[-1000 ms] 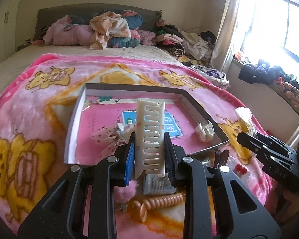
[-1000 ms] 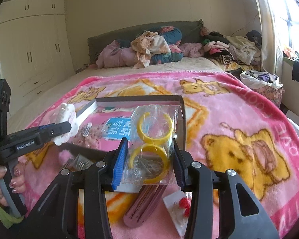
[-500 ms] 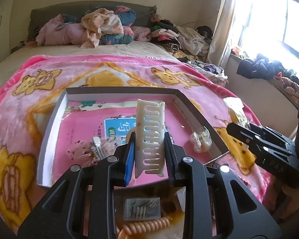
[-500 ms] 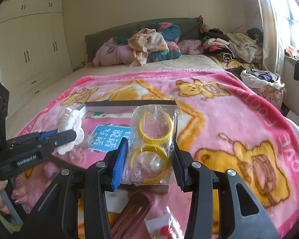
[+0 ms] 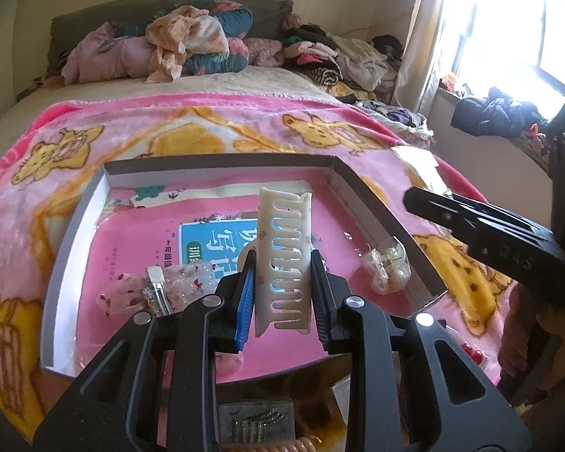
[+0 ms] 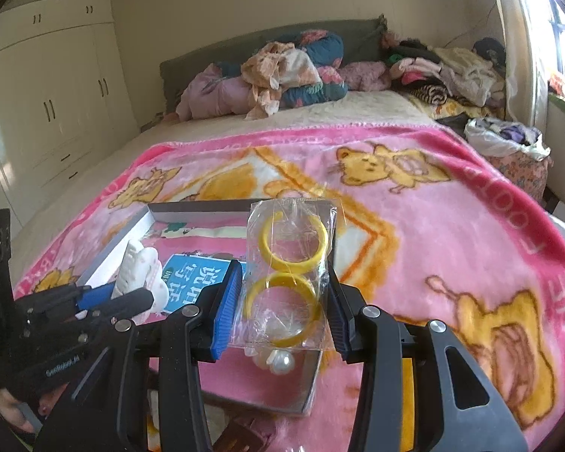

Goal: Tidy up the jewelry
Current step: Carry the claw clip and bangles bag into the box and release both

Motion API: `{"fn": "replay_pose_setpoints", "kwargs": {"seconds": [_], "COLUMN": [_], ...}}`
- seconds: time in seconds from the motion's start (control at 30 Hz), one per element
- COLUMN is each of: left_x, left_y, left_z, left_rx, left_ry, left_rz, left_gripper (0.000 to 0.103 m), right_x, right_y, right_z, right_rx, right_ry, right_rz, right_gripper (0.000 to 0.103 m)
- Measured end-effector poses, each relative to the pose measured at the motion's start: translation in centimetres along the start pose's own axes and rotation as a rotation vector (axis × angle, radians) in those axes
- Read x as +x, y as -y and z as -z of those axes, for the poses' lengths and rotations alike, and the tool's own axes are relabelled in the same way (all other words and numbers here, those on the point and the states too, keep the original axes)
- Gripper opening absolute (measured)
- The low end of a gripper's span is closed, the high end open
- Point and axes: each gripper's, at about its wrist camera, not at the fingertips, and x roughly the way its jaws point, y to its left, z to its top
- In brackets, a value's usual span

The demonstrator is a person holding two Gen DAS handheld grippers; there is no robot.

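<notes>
My left gripper (image 5: 284,293) is shut on a cream hair comb (image 5: 285,263), which stands upright over the shallow grey box (image 5: 75,222) on the pink blanket. The box holds a pink book (image 5: 207,241), a small clear bag of trinkets (image 5: 386,269) and a sparkly pink clip (image 5: 162,290). My right gripper (image 6: 282,301) is shut on a clear bag of yellow bangles (image 6: 288,267), held above the box's near right corner (image 6: 309,391). A white pearl piece (image 6: 280,361) lies below the bag. The left gripper (image 6: 94,301) with the comb (image 6: 137,269) shows at the left of the right wrist view.
Loose items lie on the pink bear blanket (image 6: 452,233) before the box: a packet of pins (image 5: 258,423), a coiled hair tie (image 5: 309,444) and a brown clip (image 6: 241,439). Piled clothes (image 5: 192,41) fill the bed's head. A wardrobe (image 6: 45,101) stands left, a window (image 5: 527,26) right.
Both grippers have moved forward over the box with their loads still held. The box now sits closer and lower in both views, and the loose items have slid toward the bottom edge.
</notes>
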Motion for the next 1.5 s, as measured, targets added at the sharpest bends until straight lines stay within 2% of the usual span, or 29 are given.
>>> {"fn": "replay_pose_setpoints", "kwargs": {"seconds": [0.4, 0.83, 1.13, 1.27, 1.37, 1.47, 1.5], "left_x": [2.2, 2.9, 2.6, 2.0, 1.5, 1.0, 0.7], "left_y": [-0.1, -0.5, -0.5, -0.6, -0.7, -0.8, -0.8], "left_z": [0.4, 1.3, 1.5, 1.5, 1.5, 1.4, 1.4], "left_rx": [-0.011, -0.025, -0.037, -0.037, -0.038, -0.04, -0.041], "left_ry": [-0.07, -0.101, -0.095, -0.081, -0.07, -0.059, -0.052], "left_rz": [-0.002, 0.0, -0.002, -0.012, -0.018, -0.022, -0.026], "left_gripper": [0.019, 0.019, 0.02, 0.022, 0.026, 0.034, 0.036], "right_x": [5.0, 7.1, 5.5, 3.7, 2.4, 1.0, 0.7], "right_y": [0.1, -0.5, -0.9, -1.1, -1.3, -1.4, -1.4], "right_z": [-0.2, 0.0, 0.1, 0.1, 0.2, 0.5, 0.6], "right_rx": [-0.005, -0.021, -0.027, -0.023, -0.03, -0.038, -0.038], "right_ry": [-0.125, -0.183, -0.135, -0.08, -0.045, -0.003, 0.004], "right_rz": [0.002, 0.008, -0.009, -0.004, 0.01, 0.037, 0.041], "right_gripper": [0.041, 0.043, 0.056, 0.069, 0.075, 0.085, 0.085]}}
